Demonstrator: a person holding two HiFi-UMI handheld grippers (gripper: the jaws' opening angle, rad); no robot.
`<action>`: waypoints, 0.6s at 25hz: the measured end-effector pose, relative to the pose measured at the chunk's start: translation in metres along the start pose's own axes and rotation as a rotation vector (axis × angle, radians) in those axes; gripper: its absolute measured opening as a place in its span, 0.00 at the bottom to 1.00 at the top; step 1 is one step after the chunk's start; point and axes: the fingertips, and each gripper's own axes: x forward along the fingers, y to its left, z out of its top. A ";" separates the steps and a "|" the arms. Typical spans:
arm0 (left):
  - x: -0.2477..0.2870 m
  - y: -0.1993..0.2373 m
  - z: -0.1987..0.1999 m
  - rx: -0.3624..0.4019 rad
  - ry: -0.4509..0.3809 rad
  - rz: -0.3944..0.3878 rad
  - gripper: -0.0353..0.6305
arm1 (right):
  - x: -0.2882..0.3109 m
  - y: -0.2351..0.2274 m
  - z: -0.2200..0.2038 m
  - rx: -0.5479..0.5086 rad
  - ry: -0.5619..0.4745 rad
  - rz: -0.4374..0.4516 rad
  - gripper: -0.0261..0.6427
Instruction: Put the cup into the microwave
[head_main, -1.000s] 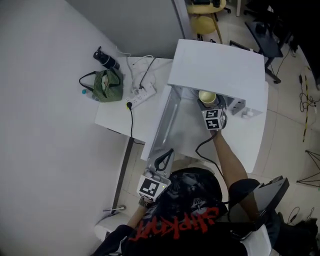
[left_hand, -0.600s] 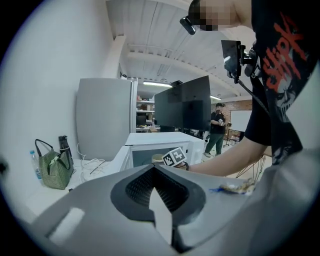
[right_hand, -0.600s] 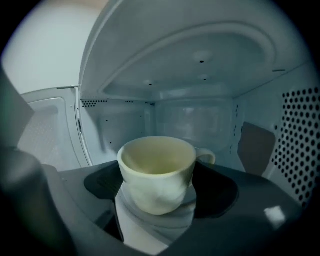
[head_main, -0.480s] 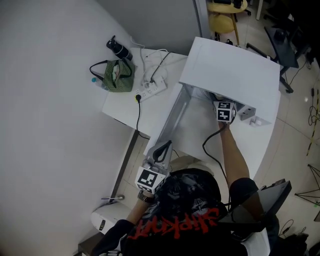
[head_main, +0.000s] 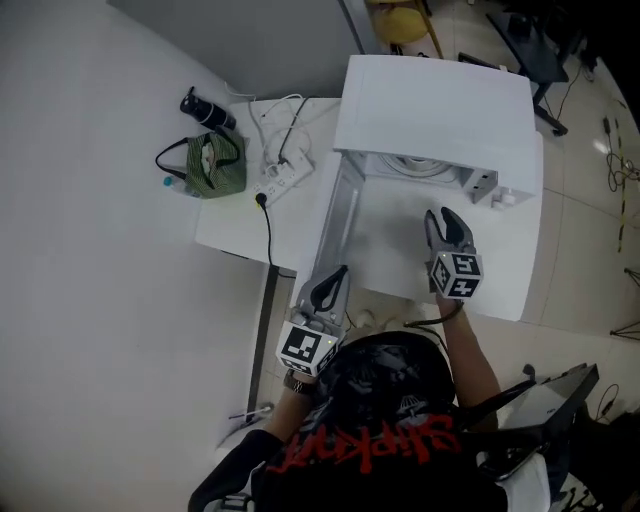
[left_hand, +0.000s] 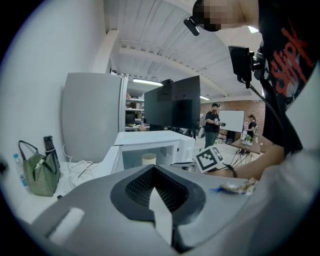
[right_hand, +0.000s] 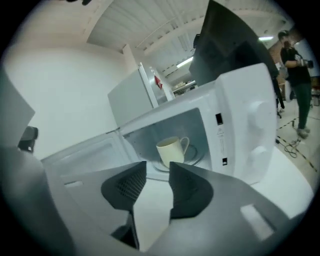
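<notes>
My right tongs (right_hand: 157, 171) are moderately apart with nothing between them. Through the gap I see only white table (head_main: 385, 250), and past the tips the cup (right_hand: 171, 150). In the head view these tongs (head_main: 447, 222) hang over the table in front of the microwave (head_main: 435, 100), clear of its opening and well apart from the cup.

My left tongs (left_hand: 152, 172) are closed, tips together. A thin white sliver shows between the pads. It may be the door's edge, but I cannot tell for sure. From above, these tongs (head_main: 328, 290) sit right at the free end of the door (head_main: 335, 225), which stands swung wide open toward me.

The cup is inside the microwave. It stands upright on the glass plate (right_hand: 196, 156), handle turned to the right, with nothing touching it. The left gripper view shows it too, a pale cup (left_hand: 148, 159) in the open cavity. In the head view the microwave's top hides it.

So I judge the task's main step done: the cup is in and let go. What could remain is small. I would shut the door, which the task does not strictly ask, and my left tongs are already placed to swing it. First I would keep my right tongs clear of the door's path.
</notes>
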 end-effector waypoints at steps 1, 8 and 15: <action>-0.001 -0.003 0.003 0.016 -0.017 -0.024 0.06 | -0.023 0.010 0.005 0.006 -0.020 0.004 0.18; -0.050 -0.012 -0.005 0.084 -0.056 -0.222 0.06 | -0.127 0.093 0.028 -0.154 -0.102 -0.033 0.04; -0.099 -0.030 -0.016 0.132 -0.167 -0.428 0.06 | -0.220 0.176 0.034 -0.237 -0.186 -0.157 0.04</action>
